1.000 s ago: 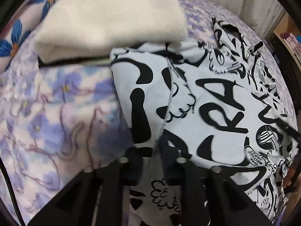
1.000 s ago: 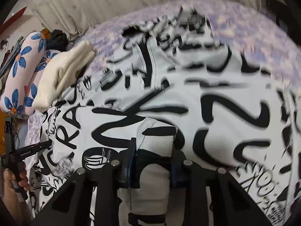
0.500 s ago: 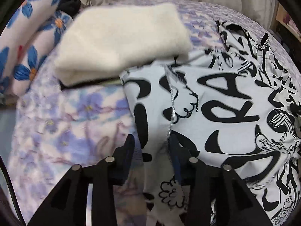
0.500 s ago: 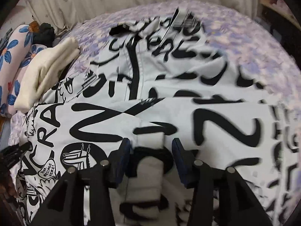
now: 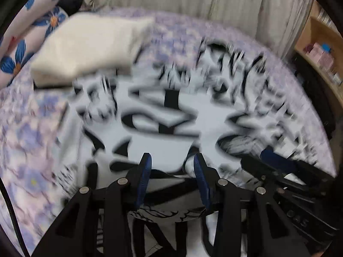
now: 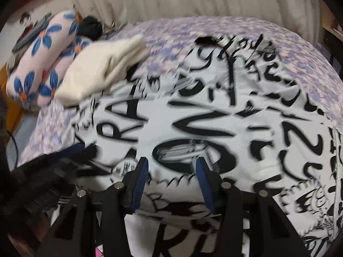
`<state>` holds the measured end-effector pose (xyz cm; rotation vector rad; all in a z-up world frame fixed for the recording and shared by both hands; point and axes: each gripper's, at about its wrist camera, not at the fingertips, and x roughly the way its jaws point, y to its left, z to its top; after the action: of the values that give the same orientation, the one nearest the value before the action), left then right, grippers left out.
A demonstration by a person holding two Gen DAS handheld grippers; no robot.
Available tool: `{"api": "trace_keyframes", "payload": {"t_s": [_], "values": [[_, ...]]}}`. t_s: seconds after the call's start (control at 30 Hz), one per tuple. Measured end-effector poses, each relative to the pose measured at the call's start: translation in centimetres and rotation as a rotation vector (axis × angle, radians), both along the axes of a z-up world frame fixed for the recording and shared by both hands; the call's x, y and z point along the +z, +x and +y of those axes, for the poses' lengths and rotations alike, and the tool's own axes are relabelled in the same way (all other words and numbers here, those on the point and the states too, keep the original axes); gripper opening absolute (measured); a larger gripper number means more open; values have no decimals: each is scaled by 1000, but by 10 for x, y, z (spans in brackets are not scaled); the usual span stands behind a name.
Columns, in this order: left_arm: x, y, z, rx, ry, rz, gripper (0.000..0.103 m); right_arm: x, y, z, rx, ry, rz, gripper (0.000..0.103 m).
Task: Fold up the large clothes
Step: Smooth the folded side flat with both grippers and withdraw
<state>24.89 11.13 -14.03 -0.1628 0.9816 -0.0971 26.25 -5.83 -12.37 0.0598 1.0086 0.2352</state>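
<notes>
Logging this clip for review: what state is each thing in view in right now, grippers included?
Printed garment: spread on the bed, lower part folded up, held by neither gripper.
Cream blanket: folded, lying at the garment's far left corner.
Floral pillows: lying side by side beyond the blanket.
Left gripper: jaws apart after just opening, nothing clamped.
Right gripper: jaws apart after just opening, nothing clamped.

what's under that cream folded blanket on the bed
The cream blanket rests on the purple floral bedspread, its near edge overlapping the black-and-white printed garment. Whatever else lies beneath the blanket is covered.
</notes>
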Motion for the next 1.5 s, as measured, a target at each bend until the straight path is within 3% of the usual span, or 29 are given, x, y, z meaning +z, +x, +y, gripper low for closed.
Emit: {"api": "trace_keyframes", "payload": {"t_s": [0.1,0.2,0.3,0.4,0.47,0.57,0.67,0.73,0.9,1.1,1.23,1.5], "values": [[-23,-4,3,1,79,29,37,-16,-7,-10,-3,-77,16,44],[-24,-9,30,28,59,20,36,-14,-16,-39,-77,-220,-32,44],[-25,-10,50,72,78,28,35,-15,-19,-74,-165,-283,-33,46],[-27,-11,62,96,109,27,35,-16,-20,-109,-204,-140,8,49],[-26,-12,65,88,91,31,35,-15,-22,-114,-218,-128,3,49],[-25,-14,62,78,125,34,37,-14,-23,-114,-232,-121,5,49],[-24,-13,56,61,150,36,49,-12,-24,-113,-232,-104,5,49],[-19,-17,52,55,174,27,64,-10,-26,-109,-227,-96,10,49],[-4,-30,45,33,205,8,76,-4,-32,-104,-238,-78,13,50],[16,-49,42,8,165,12,79,10,-50,-102,-236,-61,4,51],[35,-69,41,4,139,-23,96,23,-67,-99,-229,-51,-15,51],[71,-107,42,0,88,-80,98,50,-105,-105,-245,-20,-49,51]]}}
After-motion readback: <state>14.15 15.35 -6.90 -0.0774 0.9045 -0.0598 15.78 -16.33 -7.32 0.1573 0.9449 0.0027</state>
